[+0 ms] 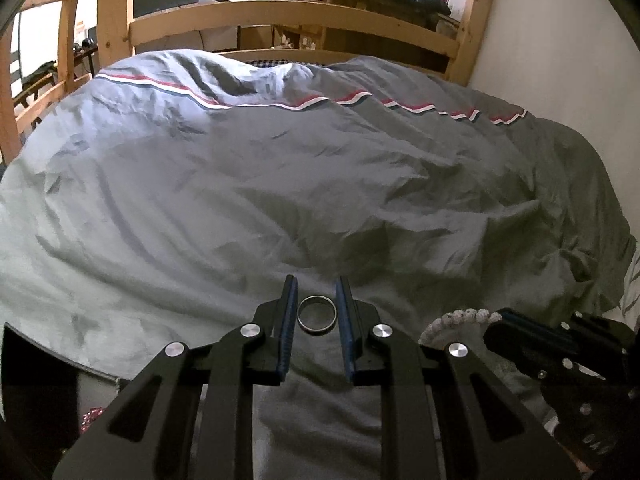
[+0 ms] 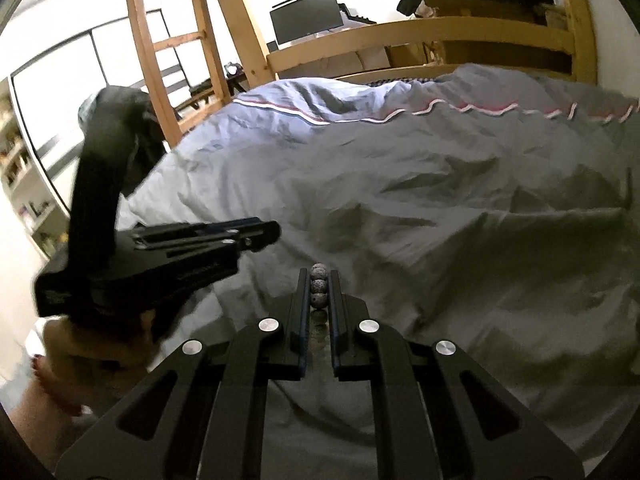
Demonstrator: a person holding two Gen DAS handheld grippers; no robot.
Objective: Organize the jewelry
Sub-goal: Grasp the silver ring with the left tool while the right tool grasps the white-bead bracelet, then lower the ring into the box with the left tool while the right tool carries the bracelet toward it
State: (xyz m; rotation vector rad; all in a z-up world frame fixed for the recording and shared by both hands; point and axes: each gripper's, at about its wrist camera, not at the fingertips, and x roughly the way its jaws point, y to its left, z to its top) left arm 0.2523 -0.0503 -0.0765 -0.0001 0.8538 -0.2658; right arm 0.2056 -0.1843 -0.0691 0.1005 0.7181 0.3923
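Note:
A silver ring sits between the fingers of my left gripper, which close on its sides over the grey duvet. My right gripper is shut on a bracelet of speckled grey beads, held edge-on between the jaws. In the left wrist view the same bracelet curves out from the right gripper at lower right. In the right wrist view the left gripper is at the left, seen side-on.
The duvet with a red, white and blue stripe covers the bed. A wooden bed frame and ladder stand behind. A monitor sits beyond. A pink beaded item shows at lower left.

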